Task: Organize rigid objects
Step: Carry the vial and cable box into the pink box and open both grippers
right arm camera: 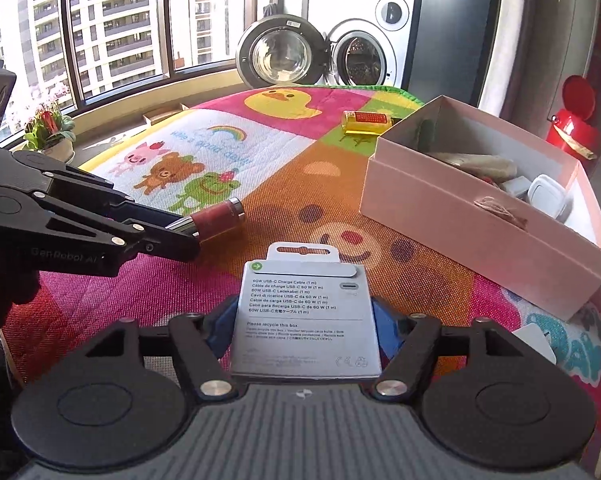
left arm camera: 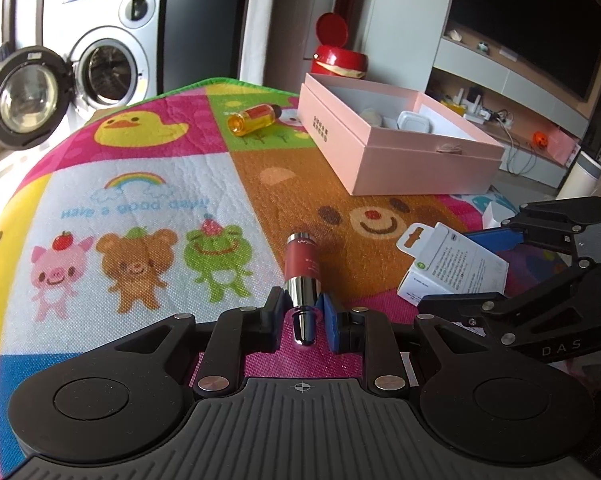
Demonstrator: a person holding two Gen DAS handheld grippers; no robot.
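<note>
Left tongs [left arm camera: 303, 312] clamped on the chrome end of a red tube [left arm camera: 302, 270], lying low over the cartoon play mat [left arm camera: 140, 184] near the bear face. Right tongs [right arm camera: 305, 320] pinched on both sides of a white USB-C cable box [right arm camera: 306, 320], label side up. Pink box [right arm camera: 480, 216] sitting open further back on the mat, already got a few bits inside. Yellow bottle [left arm camera: 254, 119] on its side just beside the box.

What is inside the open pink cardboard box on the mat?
In the open pink cardboard box: a white rounded case, a beige wrapped item, a grey piece. A twine knot hangs on its rim. The near wall hides the floor and anything lower.
</note>
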